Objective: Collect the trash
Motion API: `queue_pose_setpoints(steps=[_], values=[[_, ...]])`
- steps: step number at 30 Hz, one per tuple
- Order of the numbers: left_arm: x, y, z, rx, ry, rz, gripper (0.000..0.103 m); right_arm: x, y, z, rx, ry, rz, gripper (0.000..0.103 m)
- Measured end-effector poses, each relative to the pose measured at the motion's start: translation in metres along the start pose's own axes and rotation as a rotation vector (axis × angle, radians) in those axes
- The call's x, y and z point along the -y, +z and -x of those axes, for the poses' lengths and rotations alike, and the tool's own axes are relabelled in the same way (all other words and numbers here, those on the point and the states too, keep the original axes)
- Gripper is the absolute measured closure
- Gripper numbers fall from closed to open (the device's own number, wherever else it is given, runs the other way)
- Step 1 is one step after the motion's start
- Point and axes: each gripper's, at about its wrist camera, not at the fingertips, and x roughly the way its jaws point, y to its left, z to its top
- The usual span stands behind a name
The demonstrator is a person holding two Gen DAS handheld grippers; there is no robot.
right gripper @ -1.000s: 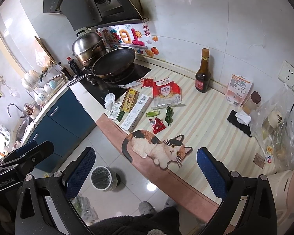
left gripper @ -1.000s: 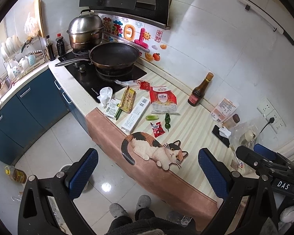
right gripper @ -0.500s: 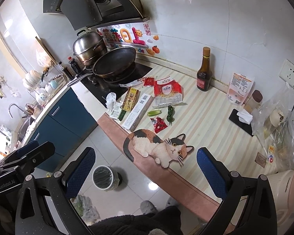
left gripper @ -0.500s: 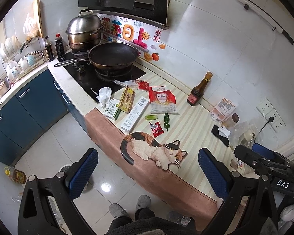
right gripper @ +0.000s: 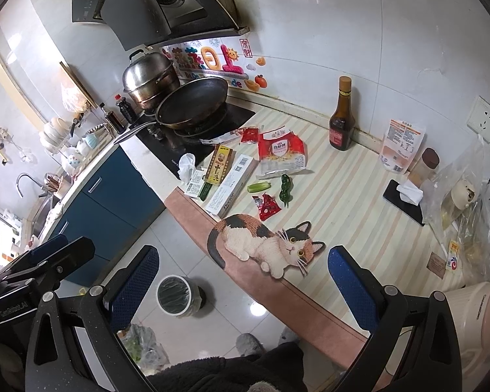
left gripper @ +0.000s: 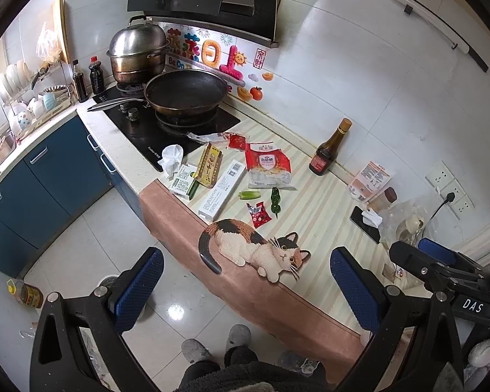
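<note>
On the worktop (right gripper: 343, 196) ahead of the hand-held gripper: three boxes (right gripper: 233, 184), three red packets (right gripper: 267, 206), two green peppers (right gripper: 285, 189), one tissue (right gripper: 186, 165), one bottle (right gripper: 341, 121).

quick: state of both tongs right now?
Left tongs: open, holding nothing, above the counter edge.
Right tongs: open, holding nothing, above the counter edge.
</note>
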Motion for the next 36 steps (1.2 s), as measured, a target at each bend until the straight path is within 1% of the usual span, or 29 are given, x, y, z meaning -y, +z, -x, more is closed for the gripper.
queue_pose_setpoints(steps=[10, 18, 31, 32, 33, 34, 36], values=[[0.003, -0.003, -0.001, 0.000, -0.001, 0.004, 0.000, 0.002, 0.000, 0.000, -0.002, 0.005, -0.001, 0.000], [0.007, -0.003, -0.003, 0.002, 0.000, 0.004, 0.000, -0.010, -0.004, 0.001, -0.006, 0.011, -0.001, 0.000], [0.006, -0.003, -0.003, 0.002, 0.002, 0.009, 0.000, -0.010, -0.002, 0.000, -0.010, 0.014, -0.005, 0.000], [0.006, -0.001, -0.004, 0.010, 0.014, 0.009, 0.000, -0.013, -0.003, 0.000, -0.008, 0.010, -0.006, 0.000], [0.006, 0.001, -0.006, 0.026, 0.043, 0.005, 0.000, -0.012, -0.002, -0.002, -0.004, 0.002, -0.007, 0.000], [-0.003, 0.005, -0.010, 0.037, 0.073, 0.003, 0.000, -0.015, 0.000, -0.004, 0.003, -0.011, -0.014, 0.000], [-0.009, 0.011, -0.021, 0.077, 0.171, -0.009, 0.000, -0.017, 0.000, -0.009, 0.024, -0.038, -0.041, 0.000]])
